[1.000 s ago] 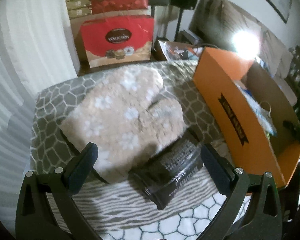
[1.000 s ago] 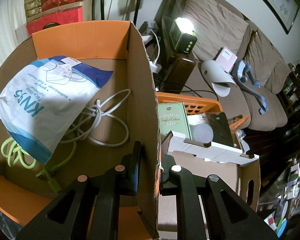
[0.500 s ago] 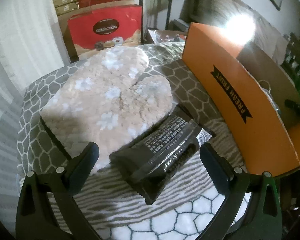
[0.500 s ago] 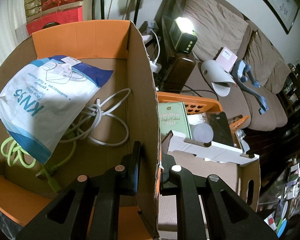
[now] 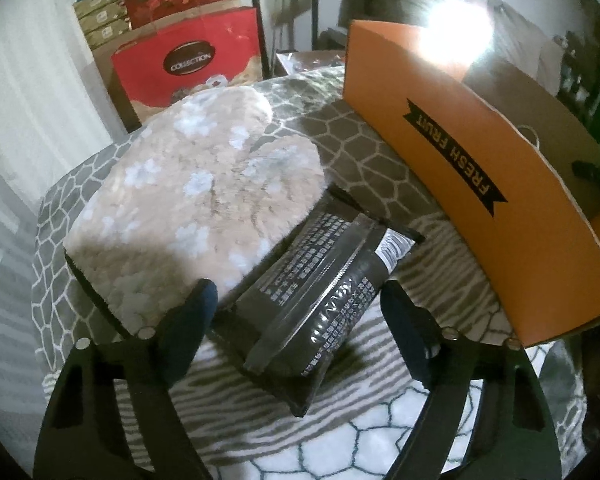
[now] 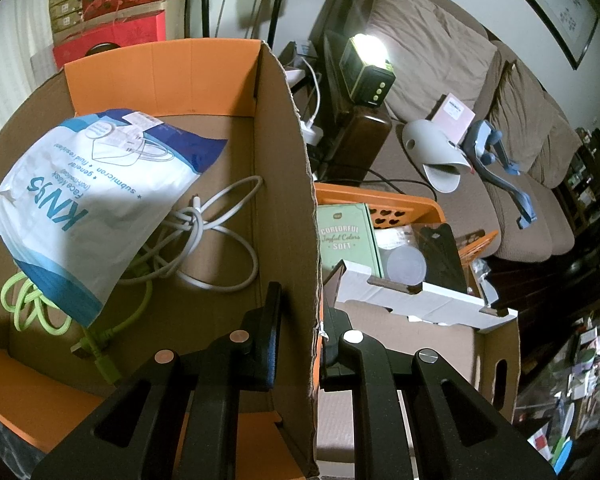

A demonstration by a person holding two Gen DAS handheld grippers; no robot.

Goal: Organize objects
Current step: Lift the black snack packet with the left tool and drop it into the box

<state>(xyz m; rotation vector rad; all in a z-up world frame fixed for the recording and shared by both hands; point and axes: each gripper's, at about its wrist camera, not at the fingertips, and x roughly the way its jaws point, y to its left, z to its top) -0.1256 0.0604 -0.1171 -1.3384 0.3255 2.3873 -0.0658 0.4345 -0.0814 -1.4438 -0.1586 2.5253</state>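
Biggest thing around was the orange cardboard box [image 5: 460,184] w/ "FRESH FRUIT" printed on its side, sitting on the grey patterned cover [image 5: 364,148] at the right of the left-wrist view. Right gripper [image 6: 302,320] was clamped shut on that box's side wall [image 6: 296,216], one finger inside, one outside. Inside lay a KN95 face mask bag [image 6: 92,200] on top of a white cable [image 6: 220,240] and a green cable [image 6: 24,300].

Next in size, a fluffy beige slipper [image 5: 188,196] w/ white paw prints lay left of the box. A black plastic packet [image 5: 320,296] leaned against the slipper's near edge, well apart from the box. Left gripper [image 5: 300,304] straddled the packet, jaws closing, the pads not visibly pressing on it. Red gift boxes [image 5: 184,60] were stacked behind.
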